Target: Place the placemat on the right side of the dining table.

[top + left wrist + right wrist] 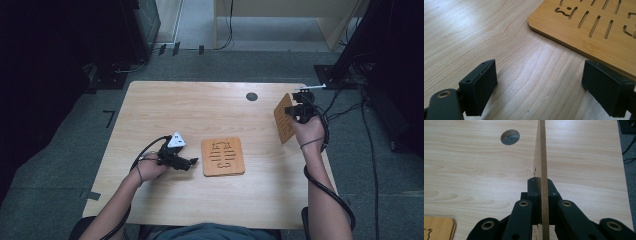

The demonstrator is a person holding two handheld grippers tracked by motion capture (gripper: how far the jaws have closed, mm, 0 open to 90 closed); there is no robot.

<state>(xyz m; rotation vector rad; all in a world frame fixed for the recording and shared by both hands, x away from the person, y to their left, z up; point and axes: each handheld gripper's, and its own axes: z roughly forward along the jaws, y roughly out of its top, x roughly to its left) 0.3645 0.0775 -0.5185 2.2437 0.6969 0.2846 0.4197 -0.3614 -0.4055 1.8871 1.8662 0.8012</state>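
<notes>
Clamping one slotted bamboo trivet on edge at the frame's right, the right gripper lifts it clear of the table, presumably to carry it. At centre, a second trivet lies flat; the left gripper waits gaping just beside its edge, likely steadying or receiving.

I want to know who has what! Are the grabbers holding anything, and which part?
The right gripper pinches a slotted wooden board by its edge. The left gripper is open, holding nothing.

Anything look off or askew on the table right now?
Nothing damaged or spilled. One slotted wooden board lies flat mid-table, slightly askew to the table edge. The other board is off the table, held on edge in the right gripper. The left gripper is open, empty.
</notes>
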